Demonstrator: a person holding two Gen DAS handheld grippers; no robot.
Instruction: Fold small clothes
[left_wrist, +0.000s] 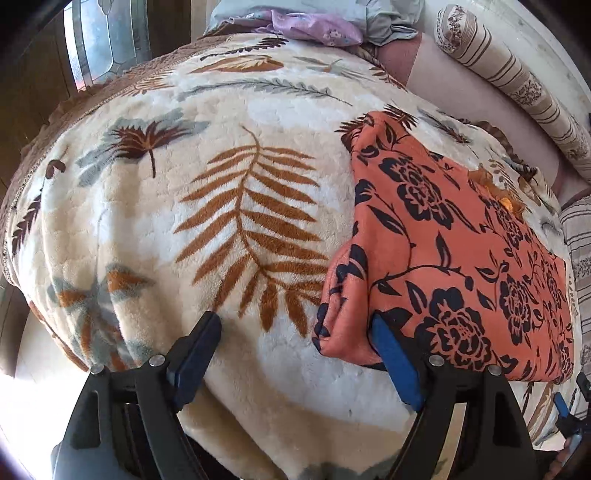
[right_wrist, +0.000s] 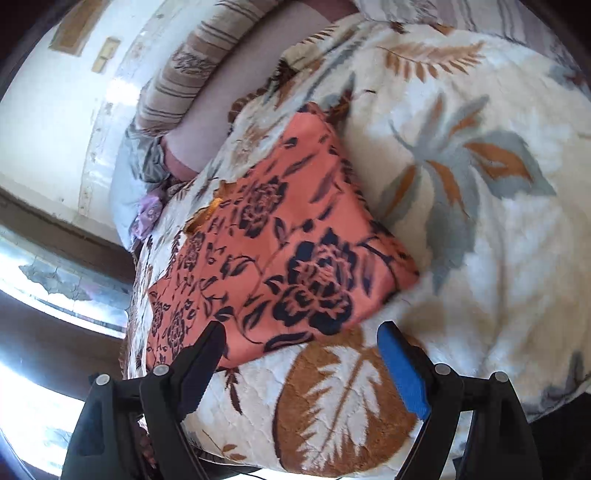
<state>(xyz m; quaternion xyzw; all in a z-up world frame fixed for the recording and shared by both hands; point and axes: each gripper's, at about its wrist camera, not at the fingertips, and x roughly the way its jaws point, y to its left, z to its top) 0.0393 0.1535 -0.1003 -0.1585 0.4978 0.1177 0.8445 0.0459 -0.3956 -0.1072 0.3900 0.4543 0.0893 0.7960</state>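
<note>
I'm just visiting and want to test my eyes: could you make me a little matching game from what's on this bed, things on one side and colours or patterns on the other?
Things:
1. Folded cloth
2. Blanket
3. Bolster pillow
4. Left gripper

Descriptions:
A. Cream with brown and grey leaves
B. Open, with blue pads on black fingers
C. Orange with dark flowers
D. Beige with brown stripes

Pairs: 1-C, 2-A, 3-D, 4-B
</note>
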